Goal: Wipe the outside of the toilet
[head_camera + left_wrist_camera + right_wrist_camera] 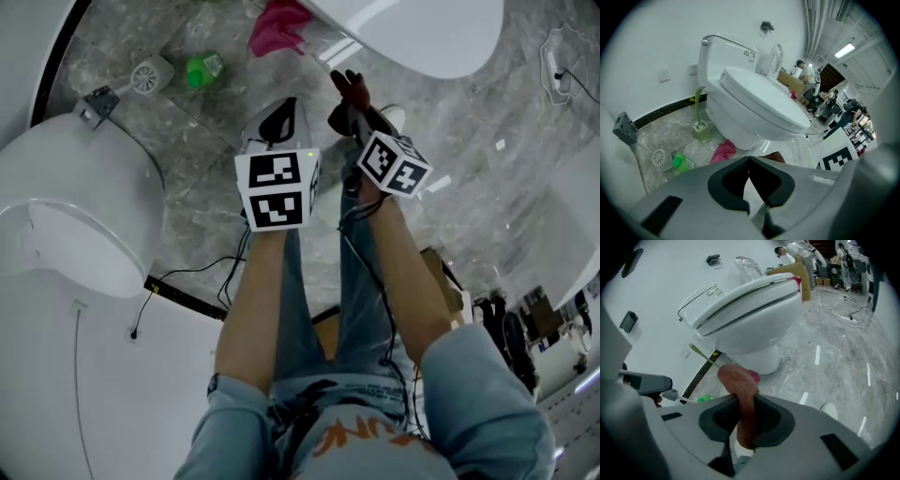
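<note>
Grey marble floor (487,131), white walls, and the toilet (422,33) sits at the far edge of the head view, a little to the right. Right tool (745,401) first: its jaws are clamped on a brown cloth (739,380), which stands up out of the grip in a rounded fold. That's a good wad to press against porcelain, I'd say. It points at the front of the bowl but is well apart from it, so no contact yet. The left tool (749,160) is just beside it on the left, jaws pressed together with nothing between them, likely only riding along. Both forearms (253,300) reach forward and down, side by side. Farther out, a pink rag (277,28) lies on the floor at the toilet's base, with a green bottle (202,68) to its left. Wiping hasn't begun, by the look of it.
</note>
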